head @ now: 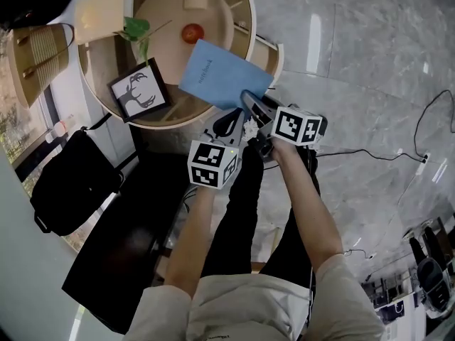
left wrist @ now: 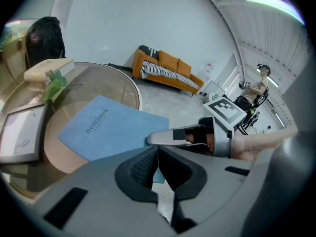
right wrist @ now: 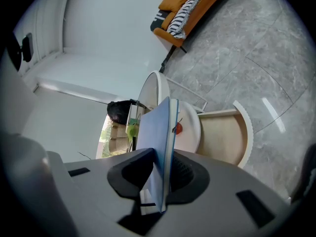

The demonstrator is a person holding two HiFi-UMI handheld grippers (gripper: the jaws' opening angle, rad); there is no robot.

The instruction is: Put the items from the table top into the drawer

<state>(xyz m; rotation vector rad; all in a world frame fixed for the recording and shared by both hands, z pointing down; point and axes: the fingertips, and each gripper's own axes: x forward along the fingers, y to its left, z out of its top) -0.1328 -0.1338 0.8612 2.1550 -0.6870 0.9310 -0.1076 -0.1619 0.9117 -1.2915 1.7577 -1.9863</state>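
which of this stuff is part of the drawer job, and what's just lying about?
Job:
- notebook, clamped in the right gripper
- open drawer
- picture frame, leafy sprig and cream book on the table
- red fruit, possibly under the glass top

Lying about:
- black bag
- sofa
- floor cable
- left gripper, shut and empty

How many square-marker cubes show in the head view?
2. One black-and-white marker cube rides the left gripper; the other rides the right gripper, clamped on the thin blue notebook.

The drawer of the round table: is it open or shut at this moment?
Open. The drawer stands pulled out from the table, and its bare inside shows in the right gripper view.
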